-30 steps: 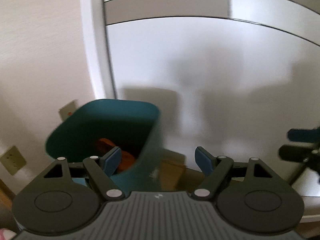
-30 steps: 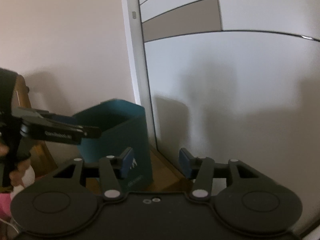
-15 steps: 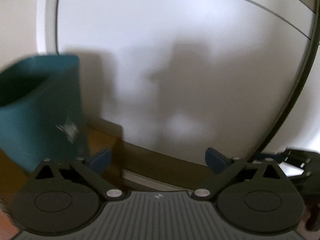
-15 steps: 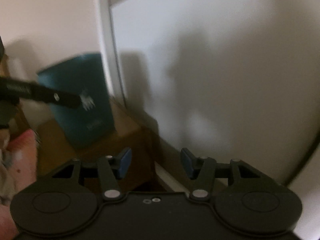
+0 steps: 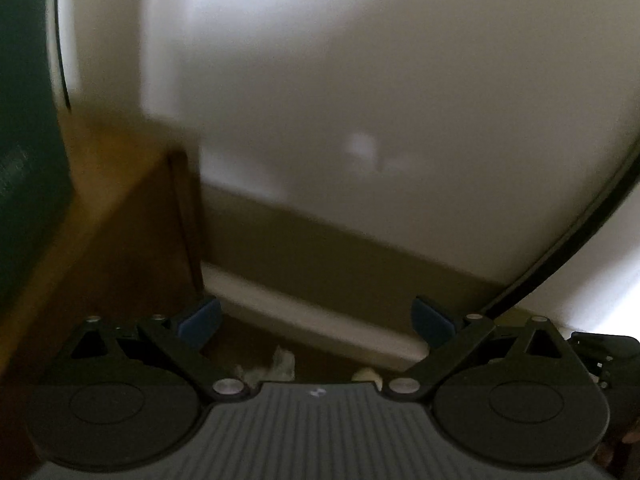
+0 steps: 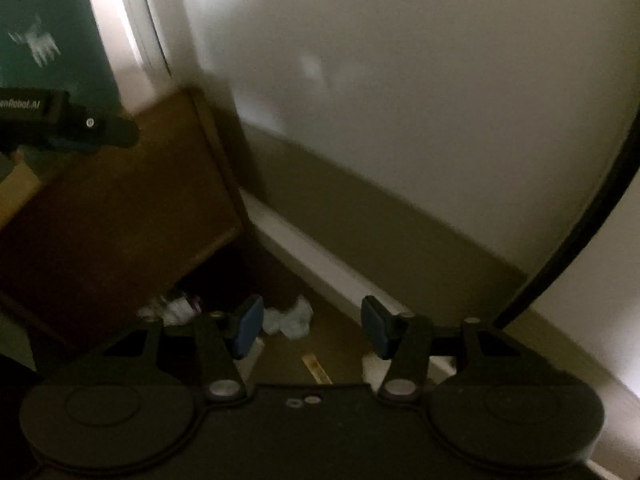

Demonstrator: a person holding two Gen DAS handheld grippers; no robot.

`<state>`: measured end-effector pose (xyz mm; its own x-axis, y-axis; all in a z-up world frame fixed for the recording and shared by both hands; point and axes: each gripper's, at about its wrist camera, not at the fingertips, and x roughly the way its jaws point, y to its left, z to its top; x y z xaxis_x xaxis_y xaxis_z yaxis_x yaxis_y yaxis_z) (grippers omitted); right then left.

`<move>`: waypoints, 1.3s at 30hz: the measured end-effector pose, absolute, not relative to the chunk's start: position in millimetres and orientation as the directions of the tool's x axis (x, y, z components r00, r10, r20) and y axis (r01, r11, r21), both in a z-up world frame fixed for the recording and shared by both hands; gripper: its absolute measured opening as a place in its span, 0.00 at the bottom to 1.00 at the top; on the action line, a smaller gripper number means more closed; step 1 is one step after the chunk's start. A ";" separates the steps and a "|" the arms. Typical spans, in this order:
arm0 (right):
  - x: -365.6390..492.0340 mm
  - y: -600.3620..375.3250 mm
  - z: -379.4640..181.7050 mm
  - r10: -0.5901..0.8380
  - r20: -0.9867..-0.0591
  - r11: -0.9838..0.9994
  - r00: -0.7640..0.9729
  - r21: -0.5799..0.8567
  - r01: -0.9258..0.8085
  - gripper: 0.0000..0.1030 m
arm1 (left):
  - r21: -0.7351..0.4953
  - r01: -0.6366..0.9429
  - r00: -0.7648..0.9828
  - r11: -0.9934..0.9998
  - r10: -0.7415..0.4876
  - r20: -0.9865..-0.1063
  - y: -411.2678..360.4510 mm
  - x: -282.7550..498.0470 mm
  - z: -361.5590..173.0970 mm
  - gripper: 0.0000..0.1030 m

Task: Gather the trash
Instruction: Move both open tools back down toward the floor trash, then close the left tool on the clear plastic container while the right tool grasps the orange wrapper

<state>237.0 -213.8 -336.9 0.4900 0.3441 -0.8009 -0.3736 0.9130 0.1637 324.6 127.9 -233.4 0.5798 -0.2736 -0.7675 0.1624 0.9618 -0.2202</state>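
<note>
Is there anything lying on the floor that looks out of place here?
Yes. A crumpled white paper wad lies on the floor near the white baseboard, and more crumpled litter sits at the foot of the brown wooden furniture. It is outside the teal bin.

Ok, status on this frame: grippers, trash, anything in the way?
Left gripper open, empty. Right gripper open, empty. Crumpled white trash on floor just beyond right fingertips. Teal bin upper left. Path clear.

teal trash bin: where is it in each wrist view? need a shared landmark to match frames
Left wrist: teal trash bin fills the left edge, blurred, cut off by the frame.
Right wrist: same bin, top-left corner, white print on its side showing.
Shared landmark: white baseboard running along the foot of the white wall.
</note>
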 end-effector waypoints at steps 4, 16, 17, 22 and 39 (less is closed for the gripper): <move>251.6 -212.0 -396.7 0.329 -0.850 0.910 0.412 0.169 -0.378 0.52 | -0.205 0.126 0.490 0.970 -0.241 -0.838 123.0 348.7 -302.8 0.99; 278.6 -187.6 -542.9 0.298 -0.936 0.886 0.190 0.196 -0.420 0.52 | -0.128 0.112 0.294 0.985 -0.156 -0.943 115.8 392.6 -469.5 0.99; 279.0 -184.4 -554.7 0.297 -0.940 0.884 0.167 0.205 -0.421 0.52 | -0.121 0.116 0.280 0.986 -0.149 -0.948 114.0 395.4 -482.7 0.99; 276.1 -168.9 -600.9 0.282 -0.956 0.853 0.083 0.210 -0.477 0.52 | -0.099 0.157 0.179 0.983 -0.127 -0.976 109.1 390.8 -554.2 0.99; 279.0 -120.6 -701.0 0.193 -0.981 0.789 -0.016 0.165 -0.591 0.51 | -0.062 0.232 0.025 0.971 -0.070 -0.997 102.0 359.3 -673.2 0.98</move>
